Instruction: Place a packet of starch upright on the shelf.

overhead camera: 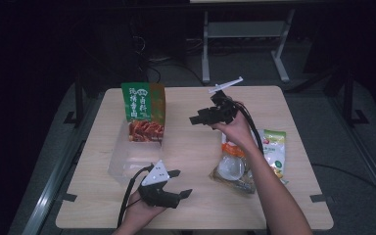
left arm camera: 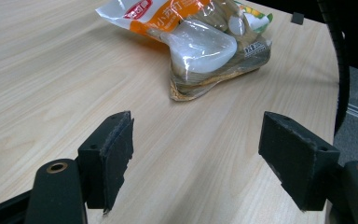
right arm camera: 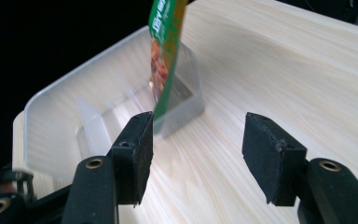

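Distance favours the right hand-held gripper (overhead camera: 196, 119), jaws wide and empty, raised just right of the green printed food pouch (overhead camera: 143, 111) standing upright in the clear plastic tray (overhead camera: 120, 159). The left hand-held gripper (overhead camera: 181, 183), also wide and empty, faces the orange-and-clear snack packets (left arm camera: 200, 42) lying flat. Pale wood worktop (overhead camera: 191, 147); dark room beyond.

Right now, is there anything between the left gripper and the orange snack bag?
No. In the left gripper view, bare wooden table lies between the left gripper and the orange snack bag.
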